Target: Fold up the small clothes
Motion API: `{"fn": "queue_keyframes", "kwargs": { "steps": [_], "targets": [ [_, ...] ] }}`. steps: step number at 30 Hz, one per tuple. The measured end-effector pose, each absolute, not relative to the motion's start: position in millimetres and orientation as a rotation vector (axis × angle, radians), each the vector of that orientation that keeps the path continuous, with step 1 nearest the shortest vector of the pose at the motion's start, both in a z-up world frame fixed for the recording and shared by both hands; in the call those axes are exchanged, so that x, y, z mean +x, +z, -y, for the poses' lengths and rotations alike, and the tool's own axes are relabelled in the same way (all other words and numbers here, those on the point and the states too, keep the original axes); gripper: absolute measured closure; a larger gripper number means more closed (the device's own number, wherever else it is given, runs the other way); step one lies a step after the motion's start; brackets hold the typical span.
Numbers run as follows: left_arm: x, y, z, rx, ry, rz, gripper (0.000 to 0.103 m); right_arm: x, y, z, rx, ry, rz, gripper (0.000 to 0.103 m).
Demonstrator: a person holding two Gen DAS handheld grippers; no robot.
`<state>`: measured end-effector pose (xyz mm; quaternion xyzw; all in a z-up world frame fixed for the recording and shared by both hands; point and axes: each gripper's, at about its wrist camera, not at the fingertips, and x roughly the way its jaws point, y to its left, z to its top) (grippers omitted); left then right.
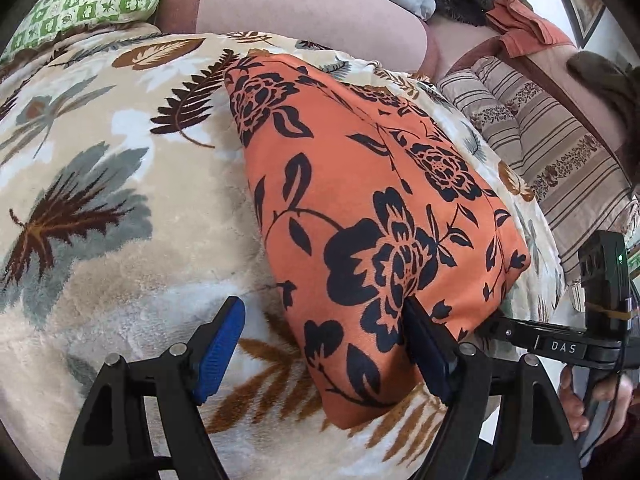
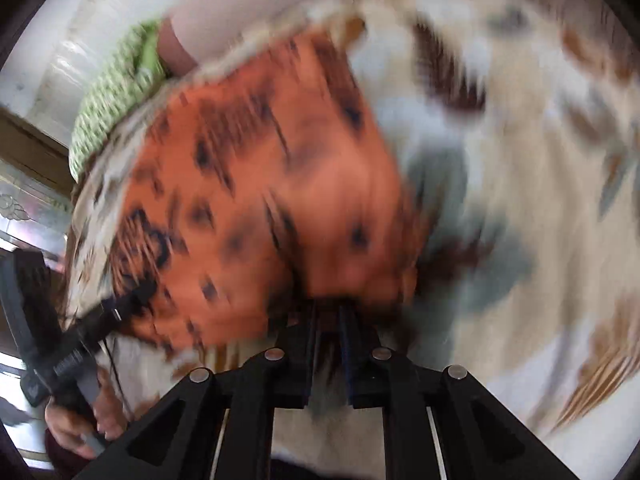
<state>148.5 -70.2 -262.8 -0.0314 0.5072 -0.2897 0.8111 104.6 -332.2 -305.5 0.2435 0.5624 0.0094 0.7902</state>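
An orange garment with black flowers (image 1: 360,216) lies on a leaf-patterned blanket (image 1: 100,208). My left gripper (image 1: 324,316) is open over its near corner, with the left blue pad (image 1: 220,348) on the blanket and the right pad (image 1: 428,356) against the cloth. My right gripper (image 1: 556,346) shows at the garment's right edge. In the blurred right wrist view, my right gripper (image 2: 330,312) is shut on an edge of the orange garment (image 2: 256,200). My left gripper (image 2: 120,312) shows there at the far left.
A green patterned pillow (image 1: 84,0) lies at the back left. A striped cushion (image 1: 560,160) and an orange cloth (image 1: 528,24) lie at the right. A pink headboard (image 1: 312,4) runs along the back.
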Motion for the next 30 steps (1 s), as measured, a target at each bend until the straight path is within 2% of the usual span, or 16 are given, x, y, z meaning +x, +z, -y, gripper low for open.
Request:
{"fn": "queue_keyframes", "kwargs": {
  "steps": [5,10,13,14,15,22,24,25,26,27,28,30],
  "targets": [
    [143,-250,64,-0.073,-0.623,-1.031,0.022,99,-286,329,0.466,0.049,-1.153,0.087],
    [142,-223,53,-0.061,-0.625,-0.902,0.022,104,-202,324,0.445,0.228,-0.95,0.086],
    [155,-231,54,-0.111,-0.615,-0.951,0.022,137,-180,321,0.393,0.186,-0.889,0.065],
    [159,-236,57,-0.117,-0.606,-0.972,0.022,153,-180,318,0.375,0.164,-0.888,0.048],
    [162,-240,60,-0.12,-0.602,-0.991,0.022,172,-183,314,0.36,0.141,-0.89,0.038],
    [167,-251,70,-0.041,-0.597,-1.044,0.018,292,-223,300,0.344,0.063,-0.947,0.039],
    [171,-258,70,-0.044,-0.598,-1.087,0.017,311,-241,301,0.343,0.038,-0.994,0.046],
    [173,-260,69,-0.058,-0.602,-1.107,0.017,316,-252,303,0.347,0.022,-1.029,0.055],
    [175,-263,68,-0.071,-0.607,-1.123,0.017,324,-271,310,0.34,-0.031,-1.098,0.075],
    [176,-264,68,-0.074,-0.608,-1.129,0.016,325,-285,316,0.331,-0.075,-1.139,0.085],
    [176,-264,68,-0.069,-0.61,-1.128,0.016,321,-298,326,0.353,-0.083,-1.139,0.085],
    [174,-263,69,-0.047,-0.609,-1.118,0.016,309,-300,338,0.409,-0.07,-1.103,0.096]
  ]
}}
